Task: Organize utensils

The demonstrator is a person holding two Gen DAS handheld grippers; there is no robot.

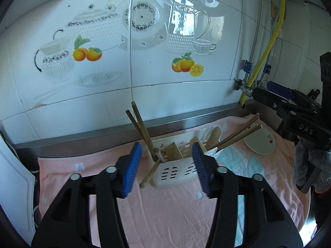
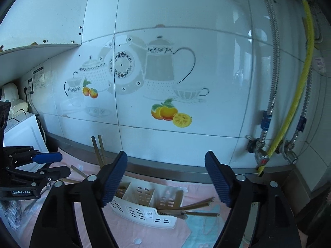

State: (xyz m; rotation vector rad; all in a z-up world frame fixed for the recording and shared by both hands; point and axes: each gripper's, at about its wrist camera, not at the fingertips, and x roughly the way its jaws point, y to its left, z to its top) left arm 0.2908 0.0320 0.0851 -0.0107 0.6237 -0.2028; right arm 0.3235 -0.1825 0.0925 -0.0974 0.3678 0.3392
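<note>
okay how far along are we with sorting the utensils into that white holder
Partly done. Chopsticks already stand in the white caddy: a pair upright in its left compartment and a bundle leaning out of the right end. Nothing is in hand: the left gripper and right gripper are both open and empty. Left to do: one chopstick leans against the caddy's outside, and the small plate lies on the towel.

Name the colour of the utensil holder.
Cream-white utensil holder with slotted cut-outs; clearest in the left wrist view.
</note>
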